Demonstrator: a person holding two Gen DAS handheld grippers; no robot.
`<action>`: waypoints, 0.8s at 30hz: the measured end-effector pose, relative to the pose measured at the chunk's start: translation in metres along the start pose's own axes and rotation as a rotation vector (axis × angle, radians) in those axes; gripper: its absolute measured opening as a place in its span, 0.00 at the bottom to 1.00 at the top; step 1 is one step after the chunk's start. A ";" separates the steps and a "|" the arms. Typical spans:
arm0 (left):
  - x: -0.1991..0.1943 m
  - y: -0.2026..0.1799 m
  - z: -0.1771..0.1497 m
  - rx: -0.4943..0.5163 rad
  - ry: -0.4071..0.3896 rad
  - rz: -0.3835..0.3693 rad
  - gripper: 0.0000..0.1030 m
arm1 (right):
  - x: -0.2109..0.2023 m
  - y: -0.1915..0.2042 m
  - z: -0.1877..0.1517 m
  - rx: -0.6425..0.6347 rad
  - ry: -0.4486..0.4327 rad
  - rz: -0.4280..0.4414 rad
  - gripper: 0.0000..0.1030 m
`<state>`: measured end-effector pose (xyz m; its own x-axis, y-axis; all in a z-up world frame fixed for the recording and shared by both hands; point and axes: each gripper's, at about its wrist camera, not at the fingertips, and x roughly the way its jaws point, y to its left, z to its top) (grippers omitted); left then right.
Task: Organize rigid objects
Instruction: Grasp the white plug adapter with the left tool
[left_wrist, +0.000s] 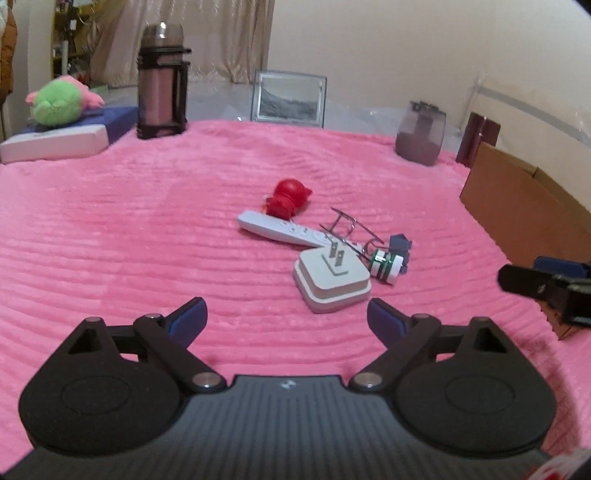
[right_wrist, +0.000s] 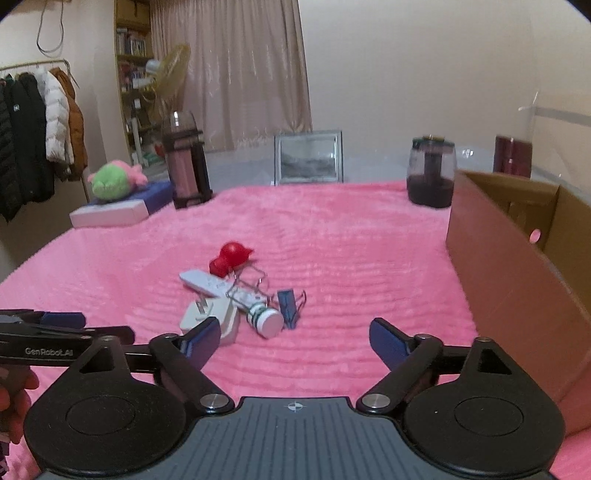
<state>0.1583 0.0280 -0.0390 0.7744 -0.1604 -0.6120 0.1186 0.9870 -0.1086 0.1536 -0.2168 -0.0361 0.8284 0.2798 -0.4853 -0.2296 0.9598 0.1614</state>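
A small heap lies mid-blanket: a white plug adapter (left_wrist: 332, 278) with prongs up, a white remote (left_wrist: 280, 230), a red figurine (left_wrist: 288, 197), a wire clip frame (left_wrist: 347, 229), a white-and-green small bottle (left_wrist: 386, 266) and a blue binder clip (left_wrist: 400, 245). My left gripper (left_wrist: 286, 319) is open just short of the adapter, nothing between its fingers. In the right wrist view the same heap shows the adapter (right_wrist: 207, 314), bottle (right_wrist: 266, 319) and blue clip (right_wrist: 290, 306). My right gripper (right_wrist: 291, 338) is open close in front of the bottle and holds nothing.
An open cardboard box (right_wrist: 517, 280) stands at the right. Along the far edge of the pink blanket (left_wrist: 147, 221) stand a tall flask (left_wrist: 162, 85), a picture frame (left_wrist: 288, 98) and a dark jar (left_wrist: 421, 133). A green plush (left_wrist: 59, 101) lies on boxes at far left.
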 end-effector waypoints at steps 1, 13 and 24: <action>0.005 -0.002 0.001 0.000 0.007 -0.006 0.87 | 0.004 0.000 -0.001 0.003 0.009 -0.006 0.77; 0.070 -0.028 0.019 -0.027 0.086 -0.042 0.83 | 0.039 -0.012 -0.002 0.037 0.065 -0.062 0.73; 0.109 -0.038 0.025 -0.036 0.137 -0.011 0.69 | 0.052 -0.024 -0.007 0.080 0.092 -0.075 0.73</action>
<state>0.2539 -0.0271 -0.0817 0.6807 -0.1740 -0.7116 0.1027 0.9845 -0.1425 0.1983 -0.2247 -0.0710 0.7905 0.2121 -0.5746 -0.1248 0.9742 0.1880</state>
